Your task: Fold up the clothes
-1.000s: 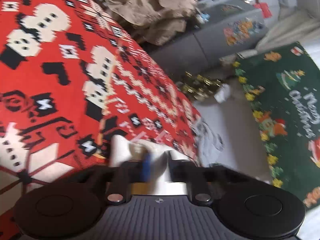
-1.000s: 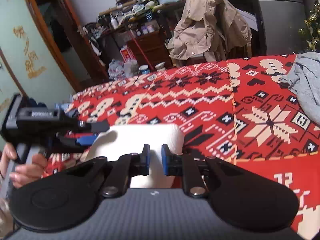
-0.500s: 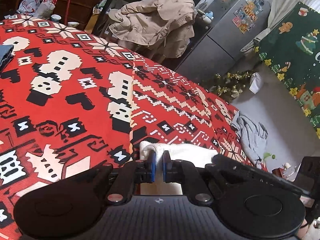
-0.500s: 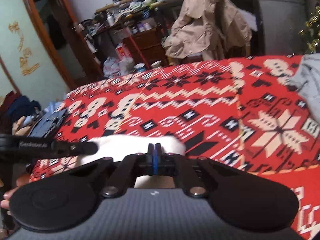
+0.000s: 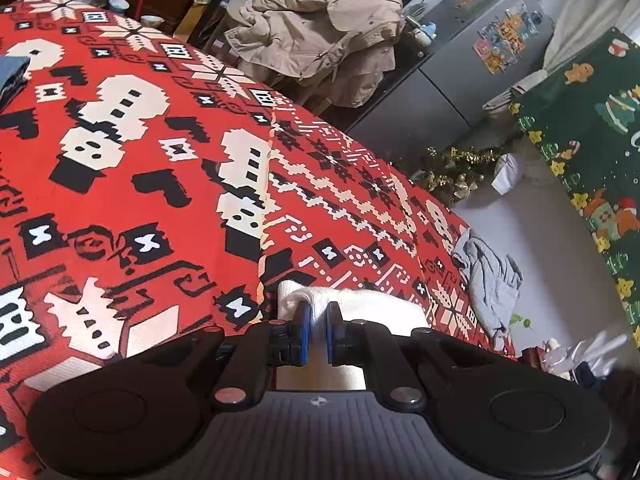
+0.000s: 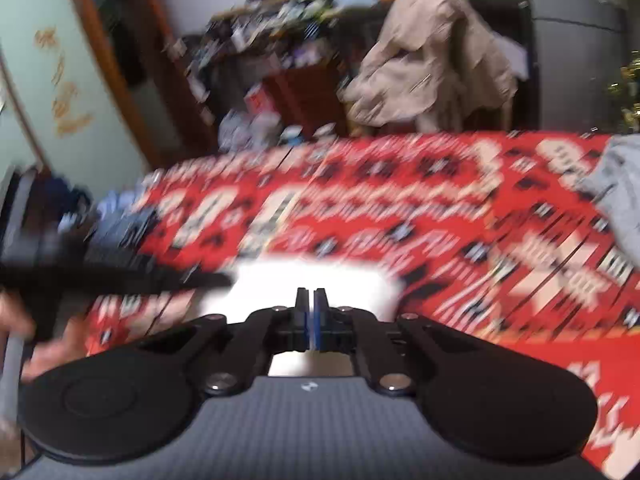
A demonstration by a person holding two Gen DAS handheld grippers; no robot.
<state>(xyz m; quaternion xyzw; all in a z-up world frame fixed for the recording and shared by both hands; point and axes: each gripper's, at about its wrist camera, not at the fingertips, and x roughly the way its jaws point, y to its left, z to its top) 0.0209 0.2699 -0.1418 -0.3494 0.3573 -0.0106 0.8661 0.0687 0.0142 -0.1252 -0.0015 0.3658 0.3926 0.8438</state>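
1. A white garment (image 5: 352,300) lay at the near edge of a red patterned blanket (image 5: 160,160), directly in front of both handheld grippers.
2. The left gripper (image 5: 315,334) had its blue-padded jaws drawn close together, with a bunched edge of the white fabric pinched between them.
3. The right gripper (image 6: 311,320) had its jaws pressed nearly flush; the view was motion-blurred, and whether any of the white cloth (image 6: 316,284) sat between the pads could not be told.
4. A person's hand (image 6: 44,352) was visible at the left of the right-wrist view, holding the other tool's handle.
5. A crumpled grey garment (image 5: 488,280) rested to the right of the white garment, near the blanket's far side edge; a folded dark blue item (image 5: 12,76) sat well away on the blanket to the left.
6. A beige jacket (image 5: 320,36) hung over furniture beyond the blanket.
7. The white fabric appeared soft, light and limp, likely to sag and crease wherever unsupported; it would probably slide easily on the blanket.
8. Taking hold at corners or along a hem, one gripper on each side, looked the surest way to keep an edge taut.
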